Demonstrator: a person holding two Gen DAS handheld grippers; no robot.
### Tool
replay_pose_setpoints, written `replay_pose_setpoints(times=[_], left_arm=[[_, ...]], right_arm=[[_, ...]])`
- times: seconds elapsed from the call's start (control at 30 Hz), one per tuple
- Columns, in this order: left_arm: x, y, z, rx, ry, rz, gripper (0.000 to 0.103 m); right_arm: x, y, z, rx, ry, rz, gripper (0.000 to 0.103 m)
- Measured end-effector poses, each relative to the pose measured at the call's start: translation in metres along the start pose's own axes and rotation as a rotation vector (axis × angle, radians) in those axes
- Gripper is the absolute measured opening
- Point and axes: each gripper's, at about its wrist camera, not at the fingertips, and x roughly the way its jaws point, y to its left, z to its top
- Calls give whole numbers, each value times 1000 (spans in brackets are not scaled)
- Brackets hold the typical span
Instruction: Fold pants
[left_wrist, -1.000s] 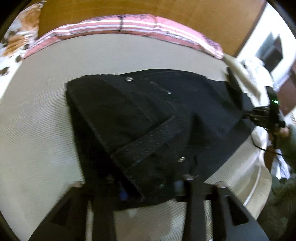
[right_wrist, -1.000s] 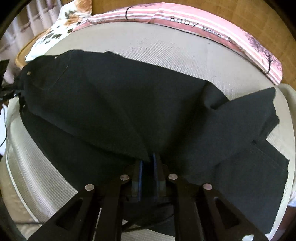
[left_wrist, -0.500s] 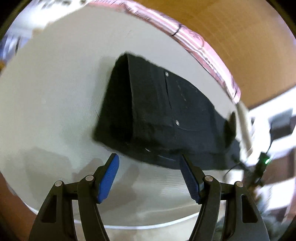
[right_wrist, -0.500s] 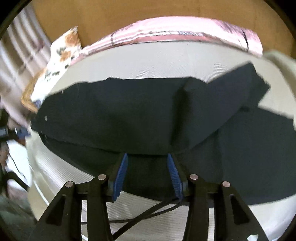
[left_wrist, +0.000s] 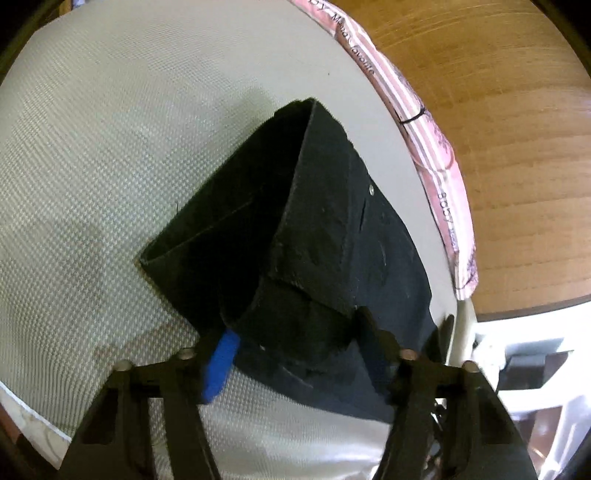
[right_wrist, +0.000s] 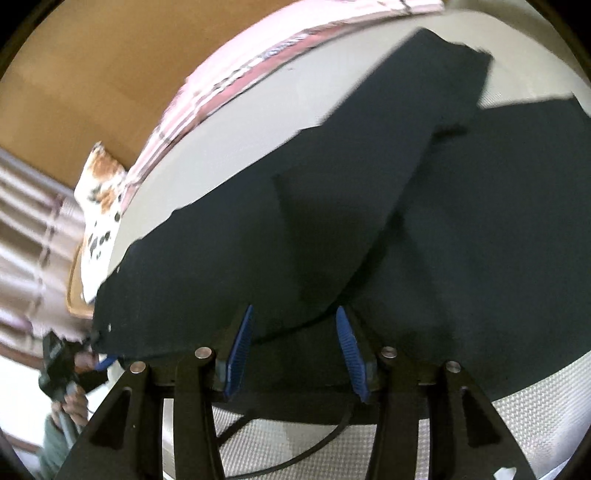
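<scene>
Cream mattress (left_wrist: 110, 155) bears limp, heavy pants (right_wrist: 332, 229); left gripper (left_wrist: 295, 354) has been closing on the waistband, right gripper (right_wrist: 293, 350) has just been opening, empty.

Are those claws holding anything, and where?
Left gripper, jaws just closing, grips the black pants at the waist end. Right gripper, jaws just opened, holds nothing; pants lie loose between them.

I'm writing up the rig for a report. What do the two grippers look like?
Both are black plastic frames with triangular cut-outs, silver screw heads and blue ribbed pads. A black cable loops under the right gripper; the left gripper shows one blue pad.
</scene>
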Motion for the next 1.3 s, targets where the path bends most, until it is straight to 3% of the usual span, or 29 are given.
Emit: replay_pose_setpoints(times=[0.1, 0.2, 0.33, 0.4, 0.47, 0.7, 0.87, 1.03, 1.2, 1.3], left_arm=[[6, -7, 4, 23, -18, 20, 32], [8, -9, 10, 40, -15, 36, 26], [8, -9, 16, 45, -12, 40, 24], [7, -10, 18, 55, -9, 48, 24], [4, -16, 21, 94, -15, 67, 23], [-13, -38, 43, 235, -59, 101, 21], [6, -47, 40, 452, -42, 268, 21], [28, -39, 29, 529, -36, 395, 24], [27, -45, 29, 534, -42, 418, 27], [19, -49, 25, 528, -29, 411, 29]], right_arm=[[2, -11, 6, 56, -12, 30, 44], [4, -18, 16, 98, -39, 39, 44], [10, -26, 29, 176, -61, 77, 42], [10, -27, 31, 179, -58, 85, 19], [3, -18, 30, 137, -77, 60, 10], [-31, -3, 10, 85, -91, 38, 8], [-15, -13, -15, 91, -5, -11, 8], [-5, -24, -17, 124, 25, -14, 14], [-22, -21, -12, 84, 3, -16, 50], [-37, -20, -8, 56, -15, -6, 50]])
